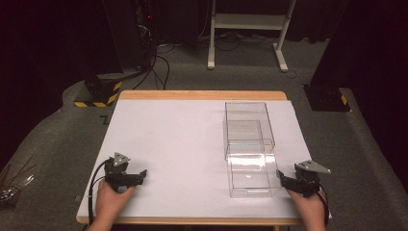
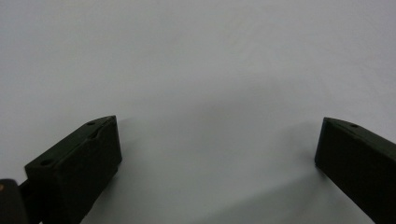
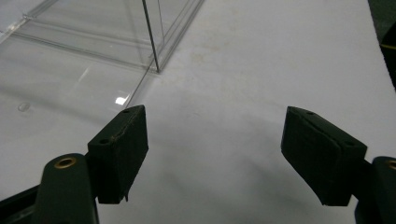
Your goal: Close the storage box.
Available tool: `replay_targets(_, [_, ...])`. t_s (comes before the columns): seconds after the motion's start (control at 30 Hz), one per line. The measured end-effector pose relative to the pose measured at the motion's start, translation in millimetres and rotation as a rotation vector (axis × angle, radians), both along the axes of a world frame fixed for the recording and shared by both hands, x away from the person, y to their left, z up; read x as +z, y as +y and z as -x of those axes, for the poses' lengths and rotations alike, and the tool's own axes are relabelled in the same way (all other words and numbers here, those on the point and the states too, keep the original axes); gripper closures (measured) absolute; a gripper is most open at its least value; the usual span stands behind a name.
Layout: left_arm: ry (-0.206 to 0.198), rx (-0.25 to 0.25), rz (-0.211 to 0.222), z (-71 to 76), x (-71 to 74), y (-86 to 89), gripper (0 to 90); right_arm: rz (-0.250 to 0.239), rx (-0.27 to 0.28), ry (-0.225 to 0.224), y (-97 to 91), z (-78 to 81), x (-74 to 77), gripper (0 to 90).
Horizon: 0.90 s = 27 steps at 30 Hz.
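while both tongs gape, right tongs (image 1: 283, 179) beside clear box (image 1: 250, 175)

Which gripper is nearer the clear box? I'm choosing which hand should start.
Right. The right gripper sits just beside the clear box, at its near right corner; the left gripper rests far across the table.

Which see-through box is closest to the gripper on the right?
The nearer clear box, by the table's front edge. It sits right beside the right gripper; the other clear box stands farther back behind it.
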<state>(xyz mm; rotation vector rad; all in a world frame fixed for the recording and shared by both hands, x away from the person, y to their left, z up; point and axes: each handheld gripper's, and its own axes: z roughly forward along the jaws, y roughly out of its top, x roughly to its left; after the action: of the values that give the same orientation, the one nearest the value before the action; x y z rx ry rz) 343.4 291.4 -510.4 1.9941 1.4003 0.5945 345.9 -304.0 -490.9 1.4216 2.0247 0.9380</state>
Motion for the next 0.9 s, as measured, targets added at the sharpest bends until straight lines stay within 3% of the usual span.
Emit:
replay_targets(0.5, [-0.003, 0.006, 0.001, 1.0, -0.4, -1.0, 0.6, -0.034, 0.010, -0.094, 3.9, 9.2, 27.2, 23.1])
replay_targets(0.9, [-0.003, 0.006, -0.001, 1.0, -0.3, -0.9, 0.6, -0.068, 0.024, -0.141, 2.9, 13.4, 48.9, 23.0])
